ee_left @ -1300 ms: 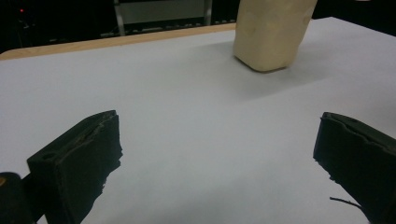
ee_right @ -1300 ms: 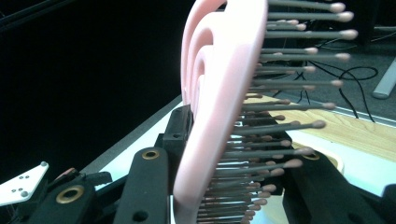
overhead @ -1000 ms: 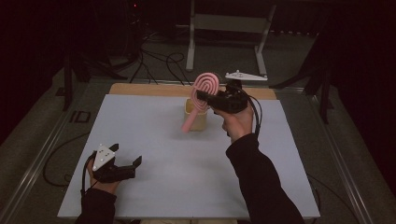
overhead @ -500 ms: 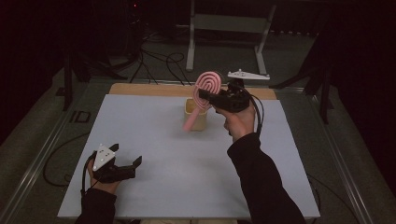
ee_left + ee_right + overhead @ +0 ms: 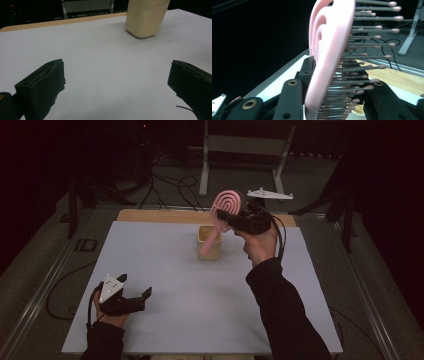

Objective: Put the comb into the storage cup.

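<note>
1. Jaws of our right hand-held gripper [image 5: 235, 217] are clamped across the head of the pink hairbrush [image 5: 223, 209], one on the back, one among the bristles [image 5: 362, 60].
2. We hold the brush tilted above the far middle of the tabletop [image 5: 165, 265], its handle reaching down into the tan cup [image 5: 210, 245].
3. We judge it light and stiff; the bristles give, so the handle offers a surer hold.
4. Our left hand-held gripper [image 5: 134, 296] rests near the tabletop's front-left corner, jaws wide apart and empty.
5. Compared with a second ago, the brush sits barely shifted; the left has not moved.
</note>
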The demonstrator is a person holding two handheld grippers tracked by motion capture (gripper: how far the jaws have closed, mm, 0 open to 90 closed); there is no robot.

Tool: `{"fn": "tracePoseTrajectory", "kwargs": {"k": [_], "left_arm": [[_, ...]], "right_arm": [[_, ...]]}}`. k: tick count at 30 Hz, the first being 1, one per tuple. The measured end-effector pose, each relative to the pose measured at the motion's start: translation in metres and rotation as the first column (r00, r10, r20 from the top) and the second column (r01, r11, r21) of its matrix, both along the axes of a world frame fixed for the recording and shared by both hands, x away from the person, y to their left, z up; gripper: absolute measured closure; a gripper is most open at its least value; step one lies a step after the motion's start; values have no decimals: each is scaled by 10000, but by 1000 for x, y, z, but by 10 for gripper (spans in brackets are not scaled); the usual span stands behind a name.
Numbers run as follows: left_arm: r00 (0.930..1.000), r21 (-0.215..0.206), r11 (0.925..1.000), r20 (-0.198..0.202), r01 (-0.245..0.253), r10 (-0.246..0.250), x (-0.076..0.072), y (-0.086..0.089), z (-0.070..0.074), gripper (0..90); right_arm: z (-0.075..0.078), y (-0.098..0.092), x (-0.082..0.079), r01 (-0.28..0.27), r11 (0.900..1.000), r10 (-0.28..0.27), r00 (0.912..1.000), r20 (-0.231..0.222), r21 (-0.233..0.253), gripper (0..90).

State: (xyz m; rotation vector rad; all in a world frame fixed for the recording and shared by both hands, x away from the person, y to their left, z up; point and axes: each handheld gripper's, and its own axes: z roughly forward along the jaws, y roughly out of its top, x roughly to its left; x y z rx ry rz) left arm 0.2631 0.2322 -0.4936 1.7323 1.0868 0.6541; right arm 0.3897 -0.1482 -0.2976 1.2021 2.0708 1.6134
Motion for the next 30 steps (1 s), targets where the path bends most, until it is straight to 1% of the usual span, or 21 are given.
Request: {"fn": "tracePoseTrajectory", "kwargs": {"k": [10, 30], "left_arm": [[10000, -12, 10000, 7, 3, -3, 0, 0, 0, 14], [10000, -34, 10000, 23, -2, 2, 0, 1, 0, 14]], "right_arm": [[1, -2, 6, 202, 9997, -202, 9998, 8, -152, 637], [-1, -1, 20, 550, 9980, -551, 9985, -17, -317, 637]]}}
